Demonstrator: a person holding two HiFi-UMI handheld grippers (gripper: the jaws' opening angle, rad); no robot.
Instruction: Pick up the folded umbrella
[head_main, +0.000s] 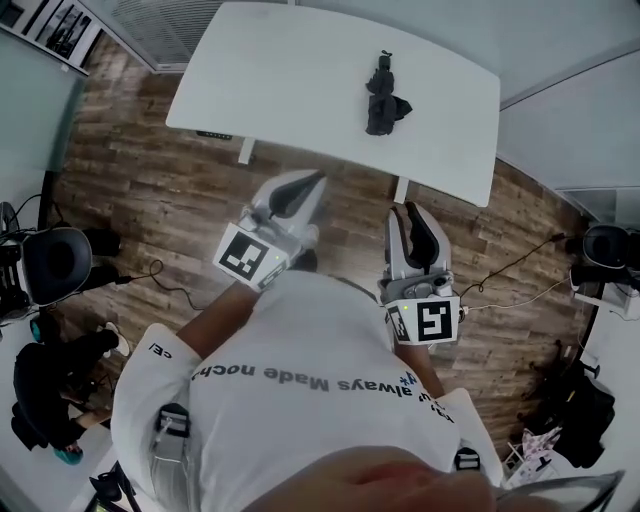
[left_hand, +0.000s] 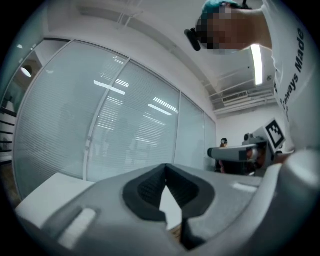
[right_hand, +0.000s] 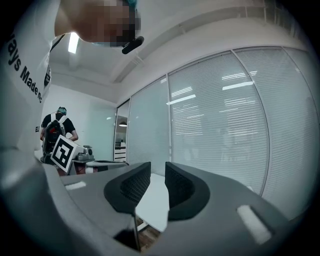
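The folded umbrella (head_main: 383, 100) lay on the white desk (head_main: 290, 80), in the upper centre-right of the head view. The left hand-held gripper (head_main: 316, 182) and right hand-held gripper (head_main: 410, 210) were lower in the frame, short of the desk's near edge and well apart from the umbrella. Both had their jaws drawn together and held nothing.

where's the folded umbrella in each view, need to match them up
Head view: folded umbrella lies upper centre-right on the white table.
Left gripper view: not in it; white table at lower left.
Right gripper view: not in it; white table low centre.
Shared landmark: the white table.
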